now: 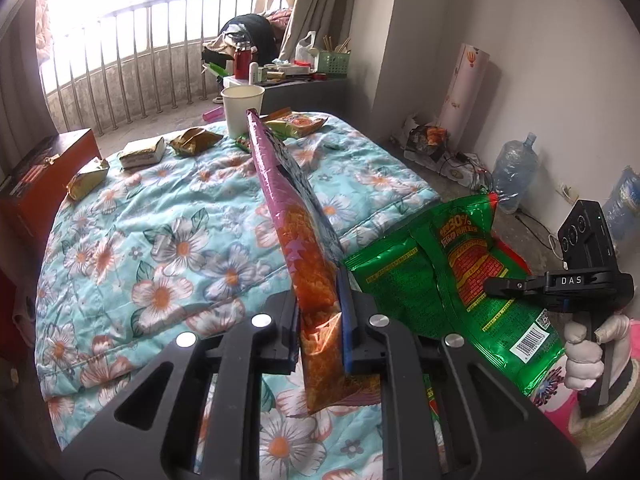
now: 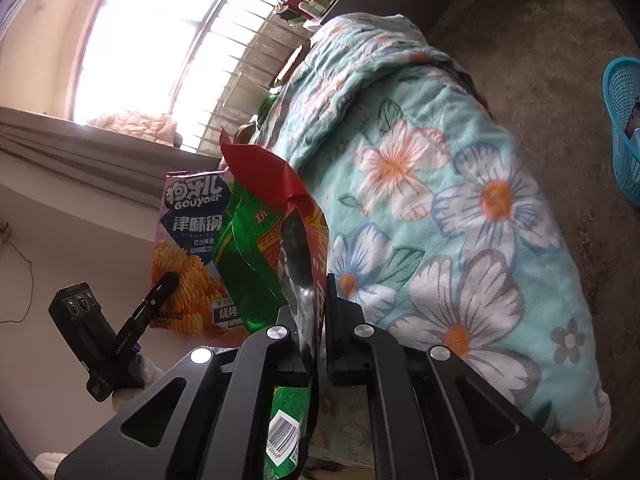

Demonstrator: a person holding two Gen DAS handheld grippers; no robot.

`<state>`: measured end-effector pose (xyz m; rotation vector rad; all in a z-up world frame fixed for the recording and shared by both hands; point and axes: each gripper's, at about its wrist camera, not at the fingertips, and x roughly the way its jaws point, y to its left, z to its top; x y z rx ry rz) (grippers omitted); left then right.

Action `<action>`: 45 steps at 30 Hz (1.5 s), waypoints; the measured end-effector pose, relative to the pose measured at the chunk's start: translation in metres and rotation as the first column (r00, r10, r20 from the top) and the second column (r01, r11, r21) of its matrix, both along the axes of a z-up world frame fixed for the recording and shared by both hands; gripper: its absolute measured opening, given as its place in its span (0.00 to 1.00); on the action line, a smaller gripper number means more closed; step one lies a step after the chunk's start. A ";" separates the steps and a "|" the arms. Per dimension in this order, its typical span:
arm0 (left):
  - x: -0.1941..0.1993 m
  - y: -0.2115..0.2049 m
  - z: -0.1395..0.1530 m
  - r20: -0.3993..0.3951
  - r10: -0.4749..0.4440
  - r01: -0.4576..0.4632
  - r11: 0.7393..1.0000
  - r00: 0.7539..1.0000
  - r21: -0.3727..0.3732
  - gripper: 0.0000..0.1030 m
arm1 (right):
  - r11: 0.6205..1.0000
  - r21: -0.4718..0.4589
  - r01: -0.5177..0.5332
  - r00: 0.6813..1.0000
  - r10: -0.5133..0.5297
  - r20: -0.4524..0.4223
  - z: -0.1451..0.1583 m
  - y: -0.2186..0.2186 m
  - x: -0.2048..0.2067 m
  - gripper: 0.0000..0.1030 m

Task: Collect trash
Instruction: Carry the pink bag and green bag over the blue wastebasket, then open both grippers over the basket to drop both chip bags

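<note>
Left wrist view: the left gripper (image 1: 320, 312) is clamped on a purple snack bag (image 1: 292, 224), seen edge-on, its long axis running away over the floral quilt (image 1: 160, 240).

Right wrist view: the right gripper (image 2: 316, 320) is clenched on a green chip bag (image 2: 248, 248), which points up and away.

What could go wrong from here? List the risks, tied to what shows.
1. The left gripper pinches only the lower end of the purple snack bag; the long free end could flop or slip out.
2. The right gripper grips the green snack bag by one crumpled edge, so it may tear or pull free.
3. The paper cup stands upright near the quilt edge, among wrappers; a swinging bag might tip it.
</note>
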<state>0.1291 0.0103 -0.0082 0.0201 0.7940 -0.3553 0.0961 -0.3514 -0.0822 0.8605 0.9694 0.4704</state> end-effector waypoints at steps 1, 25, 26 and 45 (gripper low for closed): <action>0.001 -0.003 0.005 0.009 -0.014 0.014 1.000 1.000 -0.017 0.13 | 1.000 -0.003 0.015 1.000 -0.015 0.021 0.008 -0.006 -0.004 0.03; 0.127 -0.376 -0.018 -0.090 -0.572 0.572 0.820 0.815 -0.031 0.13 | 0.525 -0.677 0.516 0.837 -0.478 0.267 0.081 -0.278 -0.022 0.02; 0.133 -0.386 -0.027 -0.105 -0.573 0.574 0.819 0.813 -0.023 0.13 | 0.514 -0.688 0.512 0.835 -0.487 0.257 0.071 -0.288 -0.014 0.02; 0.178 -0.411 -0.099 -0.252 -0.517 0.540 0.841 0.818 0.027 0.13 | 0.375 -0.689 0.620 0.523 -0.852 0.007 -0.155 -0.382 0.093 0.02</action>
